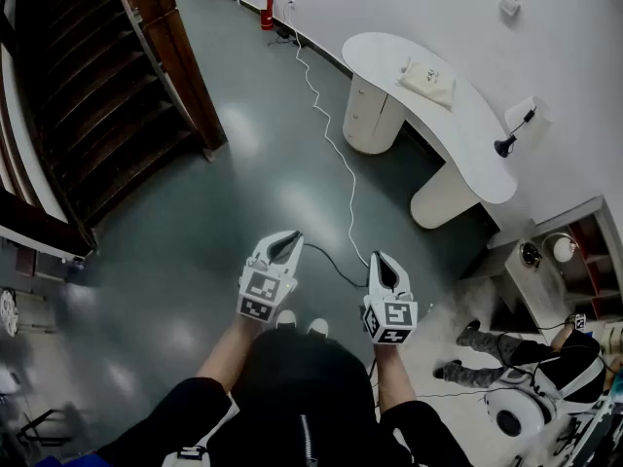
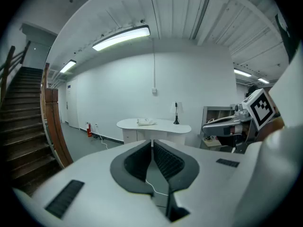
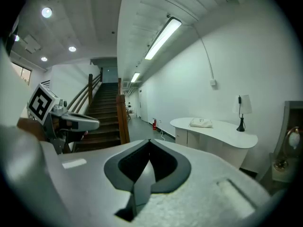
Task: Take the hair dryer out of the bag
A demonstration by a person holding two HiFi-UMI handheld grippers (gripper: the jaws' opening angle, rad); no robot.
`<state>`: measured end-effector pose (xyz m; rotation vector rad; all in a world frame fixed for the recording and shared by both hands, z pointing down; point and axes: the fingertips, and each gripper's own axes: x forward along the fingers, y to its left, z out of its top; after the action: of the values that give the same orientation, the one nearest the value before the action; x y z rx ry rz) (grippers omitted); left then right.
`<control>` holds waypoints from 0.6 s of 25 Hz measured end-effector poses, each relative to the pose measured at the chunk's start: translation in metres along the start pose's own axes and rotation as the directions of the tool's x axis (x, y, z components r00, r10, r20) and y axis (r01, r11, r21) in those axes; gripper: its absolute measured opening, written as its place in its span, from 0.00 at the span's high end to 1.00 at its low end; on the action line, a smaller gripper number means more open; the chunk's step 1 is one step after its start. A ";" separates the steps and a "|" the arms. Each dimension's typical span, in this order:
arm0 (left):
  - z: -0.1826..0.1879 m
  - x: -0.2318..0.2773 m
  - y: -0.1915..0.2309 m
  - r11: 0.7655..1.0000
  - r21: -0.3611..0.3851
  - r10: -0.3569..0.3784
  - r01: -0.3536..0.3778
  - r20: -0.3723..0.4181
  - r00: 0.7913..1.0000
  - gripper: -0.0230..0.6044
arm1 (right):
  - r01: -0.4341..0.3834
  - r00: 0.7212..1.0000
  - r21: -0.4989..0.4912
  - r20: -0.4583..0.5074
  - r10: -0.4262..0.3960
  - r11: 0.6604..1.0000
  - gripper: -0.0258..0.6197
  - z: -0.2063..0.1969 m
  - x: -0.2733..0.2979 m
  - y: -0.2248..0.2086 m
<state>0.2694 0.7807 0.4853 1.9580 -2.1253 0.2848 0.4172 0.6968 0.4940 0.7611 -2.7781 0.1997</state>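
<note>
A pale cloth bag [image 1: 428, 81] lies on a white curved table [image 1: 472, 134] across the room, far from both grippers. No hair dryer shows in any view. My left gripper [image 1: 284, 239] and right gripper [image 1: 382, 262] hang side by side over the grey floor, both shut with nothing between the jaws. In the left gripper view the shut left gripper [image 2: 152, 144] points toward the table [image 2: 163, 126] and the bag [image 2: 146, 122]. From the right gripper view, the shut right gripper [image 3: 149, 144] faces left of the bag [image 3: 200, 122].
A black-stemmed lamp [image 1: 506, 144] stands at the table's near end. A white cable [image 1: 336, 154] runs across the floor from a red fire extinguisher [image 1: 267, 13]. Wooden stairs [image 1: 97, 95] rise at the left. A seated person [image 1: 545, 358] and a shelf [image 1: 574, 251] are at the right.
</note>
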 end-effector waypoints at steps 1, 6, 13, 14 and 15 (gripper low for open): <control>-0.002 -0.003 -0.003 1.000 0.001 0.001 -0.001 -0.004 1.000 0.93 | -0.005 1.000 0.013 0.011 0.004 1.000 0.96 0.001 -0.002 0.001; -0.008 -0.008 -0.010 1.000 0.000 0.002 -0.002 -0.017 1.000 0.93 | -0.002 1.000 0.031 0.025 0.001 1.000 0.95 -0.001 -0.008 -0.001; -0.012 -0.006 -0.011 1.000 -0.011 0.014 -0.015 -0.025 1.000 0.93 | -0.012 1.000 0.037 0.009 0.011 0.999 0.95 -0.007 -0.010 -0.001; -0.011 -0.004 -0.013 1.000 -0.013 0.018 -0.018 -0.023 1.000 0.93 | -0.016 1.000 0.035 0.007 0.016 0.999 0.95 -0.006 -0.011 -0.003; -0.009 -0.002 -0.014 1.000 -0.014 0.021 -0.021 -0.023 1.000 0.93 | -0.019 1.000 0.034 0.006 0.018 0.999 0.95 -0.007 -0.012 -0.005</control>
<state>0.2840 0.7839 0.4935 1.9166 -2.1292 0.2938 0.4307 0.6997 0.4974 0.7452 -2.7943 0.2499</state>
